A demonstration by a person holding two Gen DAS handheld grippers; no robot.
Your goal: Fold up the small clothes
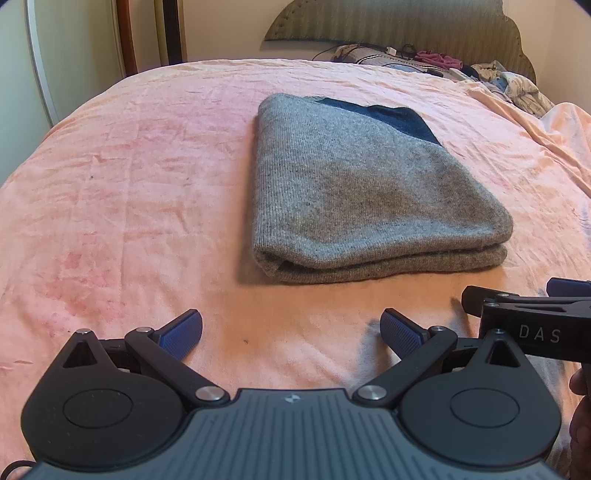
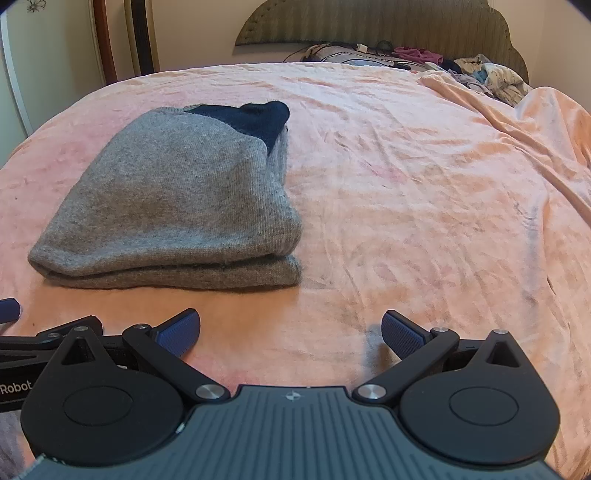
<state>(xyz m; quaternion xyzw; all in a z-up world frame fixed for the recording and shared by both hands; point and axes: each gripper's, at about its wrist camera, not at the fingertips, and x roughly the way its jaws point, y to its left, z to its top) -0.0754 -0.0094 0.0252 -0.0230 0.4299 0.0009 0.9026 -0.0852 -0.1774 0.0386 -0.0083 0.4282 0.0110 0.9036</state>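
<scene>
Peach bedsheet (image 1: 129,192), creased all over, covers the bed, with a heap of loose laundry (image 2: 480,72) up by the headboard (image 1: 406,22). On the sheet lies the grey knit sweater (image 1: 362,192), folded into a thick rectangle with a navy patch at its far end; it sits ahead and right of the left tool (image 1: 291,330) and ahead and left of the right tool (image 2: 291,330).

Risk, as I judge it: the top layer overhangs the lower one at the near edge, so a one-sided pinch or a drag over the sheet could slide the layers apart and undo the fold.

Both tools hover low, just short of the sweater, side by side, fingers spread apart and holding nothing.
</scene>
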